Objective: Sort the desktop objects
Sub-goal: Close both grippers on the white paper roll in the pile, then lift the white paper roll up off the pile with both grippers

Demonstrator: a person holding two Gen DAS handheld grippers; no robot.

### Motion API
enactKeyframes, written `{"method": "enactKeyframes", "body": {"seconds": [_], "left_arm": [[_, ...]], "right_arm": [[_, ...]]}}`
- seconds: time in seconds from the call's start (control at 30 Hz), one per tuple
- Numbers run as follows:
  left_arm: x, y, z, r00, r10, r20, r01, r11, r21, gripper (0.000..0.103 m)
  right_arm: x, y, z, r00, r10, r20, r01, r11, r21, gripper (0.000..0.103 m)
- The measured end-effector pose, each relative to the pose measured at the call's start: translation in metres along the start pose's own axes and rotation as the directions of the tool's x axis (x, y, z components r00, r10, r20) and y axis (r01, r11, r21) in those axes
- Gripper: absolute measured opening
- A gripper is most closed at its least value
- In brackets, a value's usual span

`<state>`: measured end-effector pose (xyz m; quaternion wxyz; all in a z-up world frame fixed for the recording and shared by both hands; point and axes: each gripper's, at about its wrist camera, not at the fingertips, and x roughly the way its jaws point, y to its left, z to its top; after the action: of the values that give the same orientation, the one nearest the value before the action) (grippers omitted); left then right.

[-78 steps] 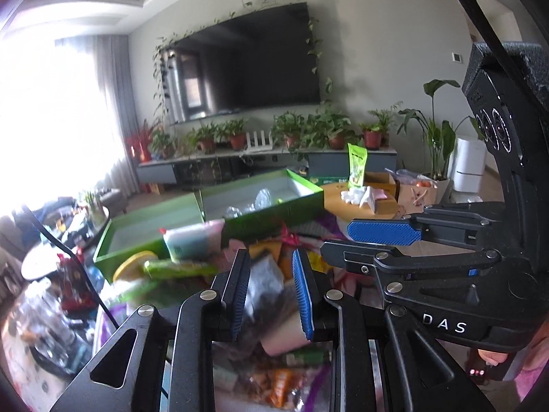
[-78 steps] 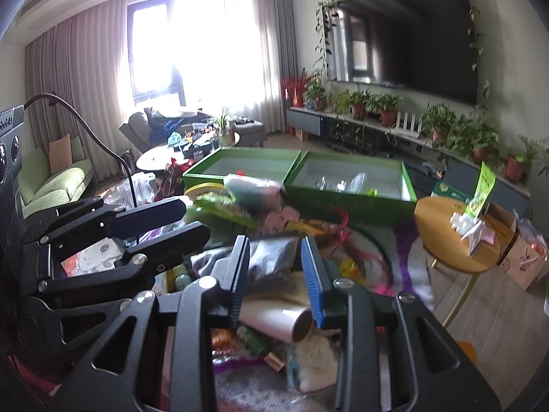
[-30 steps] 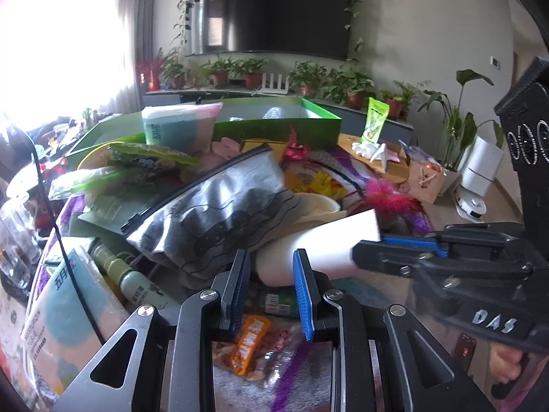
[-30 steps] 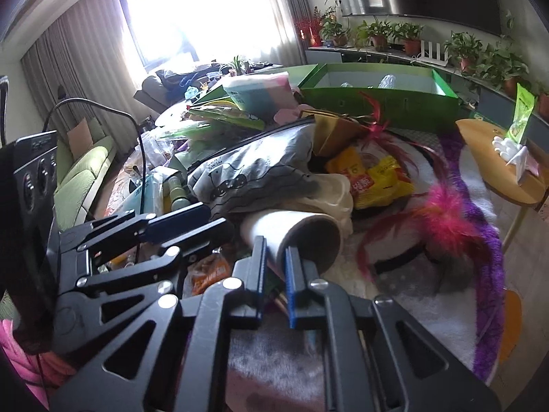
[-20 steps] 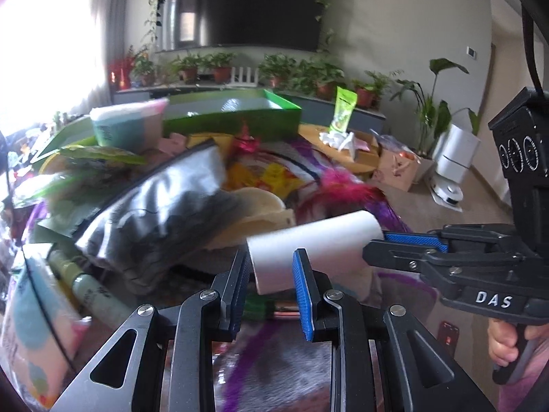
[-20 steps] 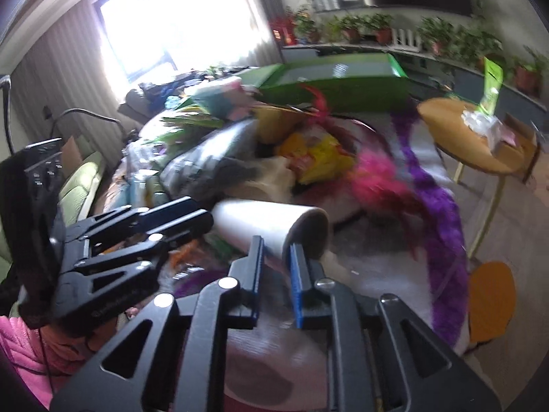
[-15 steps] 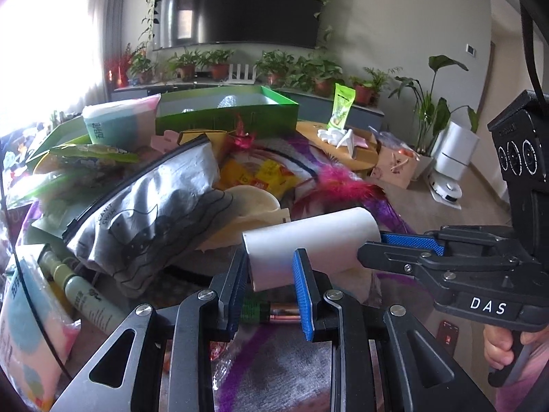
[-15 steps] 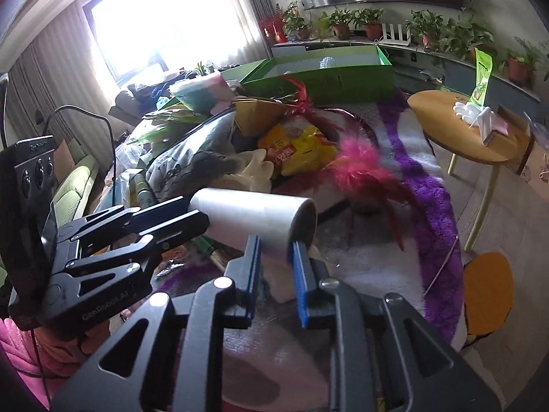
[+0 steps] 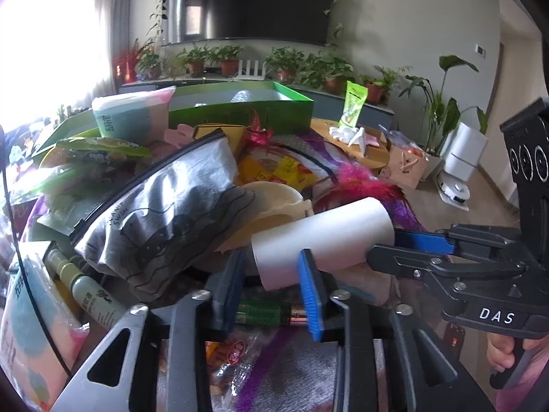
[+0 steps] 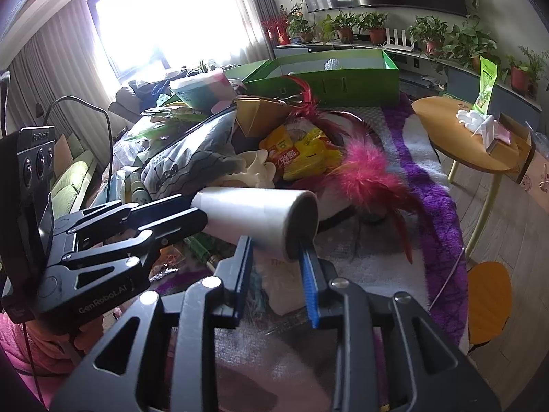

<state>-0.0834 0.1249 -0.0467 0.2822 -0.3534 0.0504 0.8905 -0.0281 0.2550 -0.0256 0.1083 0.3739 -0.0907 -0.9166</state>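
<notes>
Spanning the gap between both tools, a white roll (image 9: 322, 240) lies nearly level above a cluttered tabletop (image 10: 343, 257), one end at each hand-held gripper. Left hand-held gripper (image 9: 271, 285): jaws opening, the roll's near end between its blue pads, the right pad close against the roll and the left one apart from it; whether it still presses cannot be told. Right hand-held gripper (image 10: 278, 274): jaws opening, the roll's open, hollow end (image 10: 300, 221) sitting between and just above its fingertips, a gap showing on the left side. In each view the other tool enters from the side, its fingers reaching the far end of the roll. Beneath the roll, in the left view: a green battery (image 9: 264, 312) lying flat and a snack wrapper (image 9: 233, 353). Behind the roll: a grey zip pouch (image 9: 164, 216) printed with wavy lines, a cream-coloured soft item (image 10: 257, 168), a yellow snack bag (image 10: 302, 154), a pink feather toy (image 10: 367, 175), and a gold paper cone (image 10: 257, 113). Farther back: a pack with a pale green and pink wrapper (image 9: 133, 113) and an open green box (image 10: 326, 75). Left edge of the pile: a pale green bottle (image 9: 85, 295) lying on its side. Right of the tabletop: a round wooden side table (image 10: 463, 137). A person's fingers (image 9: 501, 353) grip the right tool's handle.
</notes>
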Motion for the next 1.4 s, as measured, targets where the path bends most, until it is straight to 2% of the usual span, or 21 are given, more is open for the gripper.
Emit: {"method": "enactKeyframes", "body": {"seconds": [0.07,0.33,0.5,0.53,0.57,0.67,0.83,0.93,0.97,1.07,1.23,1.4], "left_arm": [[0.000,0.002,0.001,1.000,-0.017,0.001,0.017,1.000,-0.013,0.042],[0.001,0.007,-0.001,1.000,-0.004,-0.018,0.004,1.000,-0.021,0.042],[0.003,0.010,-0.004,1.000,-0.014,-0.023,0.013,0.999,-0.040,0.044],[0.003,0.011,-0.004,1.000,-0.011,-0.022,0.010,0.999,-0.039,0.045],[0.003,0.011,-0.004,1.000,-0.008,-0.022,0.007,0.999,-0.038,0.049],[0.007,0.014,-0.006,0.999,-0.017,-0.035,0.015,0.999,-0.048,0.050],[0.010,0.008,-0.004,0.998,-0.045,-0.036,0.044,0.998,-0.047,0.050],[0.010,-0.001,0.000,0.996,-0.091,-0.020,0.090,0.996,-0.024,0.050],[0.010,-0.004,0.002,0.997,-0.078,-0.015,0.078,0.997,-0.009,0.049],[0.009,-0.009,0.004,0.998,-0.068,-0.001,0.068,0.997,0.020,0.037],[0.009,-0.014,0.006,0.998,-0.062,-0.002,0.062,0.997,0.055,0.037],[0.014,-0.009,0.005,0.998,-0.068,-0.008,0.068,0.997,0.042,0.037]], "right_arm": [[0.000,0.000,0.001,1.000,0.001,0.000,-0.001,1.000,0.001,0.034],[0.001,0.005,0.010,1.000,0.006,0.007,-0.006,0.999,-0.046,0.034],[0.006,0.013,0.016,0.999,0.037,-0.001,-0.037,0.997,-0.075,0.034],[0.008,0.014,0.017,0.999,0.039,-0.010,-0.039,0.997,-0.072,0.034],[0.010,0.015,0.016,0.999,0.037,-0.016,-0.038,0.997,-0.072,0.029],[0.011,0.015,0.013,0.998,0.052,-0.017,-0.053,0.996,-0.067,0.022],[0.011,0.005,0.007,0.997,0.075,-0.022,-0.075,0.997,-0.022,0.022],[0.012,-0.001,0.006,0.996,0.088,-0.020,-0.088,0.996,0.015,0.022],[0.012,-0.002,0.006,0.996,0.085,-0.021,-0.085,0.996,0.017,0.023],[0.012,-0.003,0.006,0.998,0.063,-0.021,-0.063,0.998,0.021,0.027],[0.011,-0.004,0.005,0.999,0.046,-0.008,-0.046,0.999,0.024,0.029],[0.012,-0.005,0.005,0.999,0.040,-0.019,-0.039,0.999,0.018,0.030]]}}
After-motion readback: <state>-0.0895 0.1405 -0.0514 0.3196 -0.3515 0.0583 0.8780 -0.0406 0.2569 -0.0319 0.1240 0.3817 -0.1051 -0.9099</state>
